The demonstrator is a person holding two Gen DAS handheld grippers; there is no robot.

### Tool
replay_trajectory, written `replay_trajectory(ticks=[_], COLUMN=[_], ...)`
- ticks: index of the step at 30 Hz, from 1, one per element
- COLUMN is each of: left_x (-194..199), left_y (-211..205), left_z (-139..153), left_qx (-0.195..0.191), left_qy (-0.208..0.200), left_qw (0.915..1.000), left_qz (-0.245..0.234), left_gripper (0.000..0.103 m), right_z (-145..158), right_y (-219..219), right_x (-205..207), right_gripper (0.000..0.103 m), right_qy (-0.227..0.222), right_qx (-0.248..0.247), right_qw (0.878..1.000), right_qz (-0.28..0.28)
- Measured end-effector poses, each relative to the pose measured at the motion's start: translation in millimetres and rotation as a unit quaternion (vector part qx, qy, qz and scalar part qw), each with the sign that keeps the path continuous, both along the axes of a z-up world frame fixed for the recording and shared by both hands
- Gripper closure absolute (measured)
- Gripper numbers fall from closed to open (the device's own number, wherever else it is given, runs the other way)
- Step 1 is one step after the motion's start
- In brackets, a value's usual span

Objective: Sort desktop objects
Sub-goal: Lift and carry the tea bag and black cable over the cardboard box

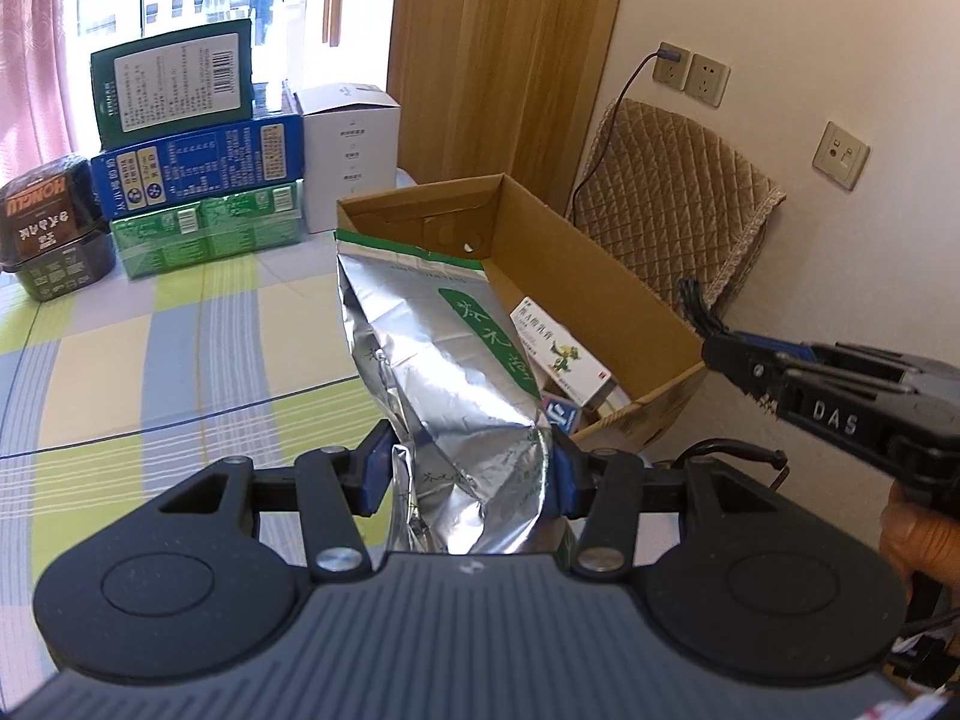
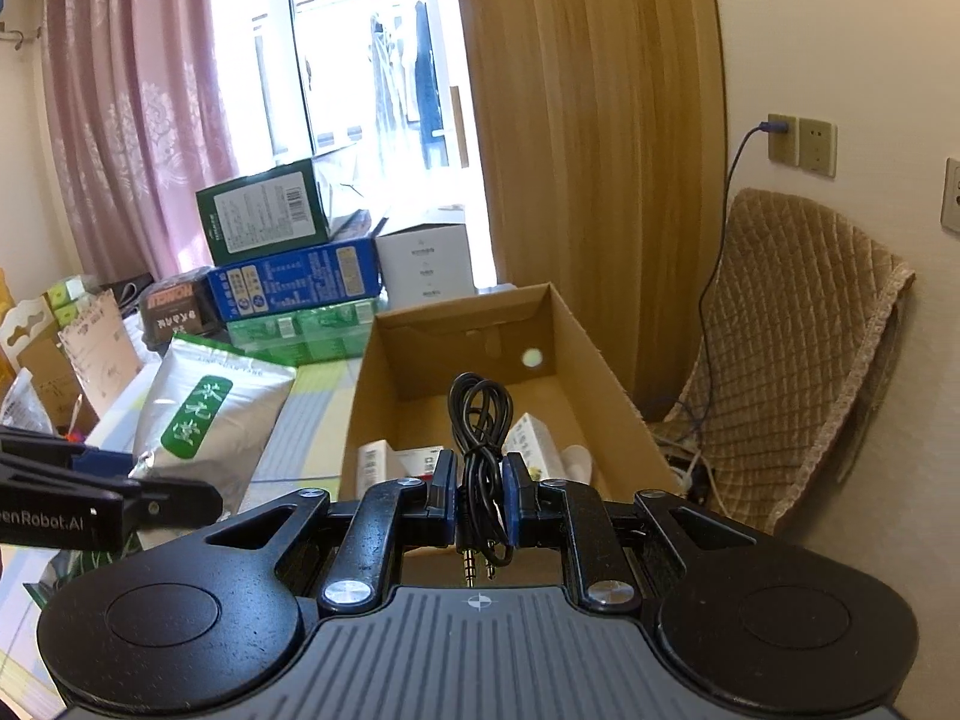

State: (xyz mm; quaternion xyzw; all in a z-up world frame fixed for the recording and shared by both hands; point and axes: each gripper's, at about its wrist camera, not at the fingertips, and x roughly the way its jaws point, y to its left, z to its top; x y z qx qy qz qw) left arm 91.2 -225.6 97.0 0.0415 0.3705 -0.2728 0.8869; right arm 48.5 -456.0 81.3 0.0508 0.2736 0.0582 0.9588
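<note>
My left gripper (image 1: 471, 474) pinched a foil bag (image 1: 444, 372); my right gripper (image 2: 480, 501) pinched a coiled black cable (image 2: 480, 420) before the cardboard box (image 2: 606, 384).

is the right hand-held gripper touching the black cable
Touching. The right wrist view shows the right hand-held gripper with both blue pads pressed against the coiled black cable, no gap on either side.

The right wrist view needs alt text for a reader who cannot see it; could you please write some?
The right hand-held gripper is shut on a coiled black audio cable, held in front of an open cardboard box containing small packages. At left, the left hand-held gripper holds a silver foil bag.
</note>
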Motion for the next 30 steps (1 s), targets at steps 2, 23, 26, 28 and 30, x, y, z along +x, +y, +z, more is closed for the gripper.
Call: replay_trajectory(ticks=[2,23,26,28,30], left_x=[2.1,30.5,37.3,41.2,45.0], left_y=[-4.8,-45.5,-51.7,-55.9,-59.9], left_z=[0.9,-3.5,-4.4,-5.1,-5.9], left_qx=[-0.003,-0.018,-0.023,-0.025,-0.028], left_qy=[0.0,0.009,0.012,0.014,0.016], left_qw=[1.0,0.9997,0.9996,0.9995,0.9994], left_qz=[-0.003,-0.011,-0.011,-0.012,-0.013], left_gripper=[0.057,0.057,0.057,0.057,0.057], right_z=[-1.3,-9.7,-8.6,-8.1,-8.0], right_y=[-1.3,-25.7,-28.8,-30.4,-32.5], right_x=[1.5,36.0,43.1,47.9,52.8], right_gripper=[0.091,0.091,0.091,0.091,0.091], right_qy=[0.002,0.01,0.009,0.009,0.009], right_qx=[-0.002,-0.023,-0.027,-0.029,-0.03], right_qw=[1.0,1.0,1.0,0.999,0.999], right_qz=[0.0,0.006,0.007,0.009,0.008])
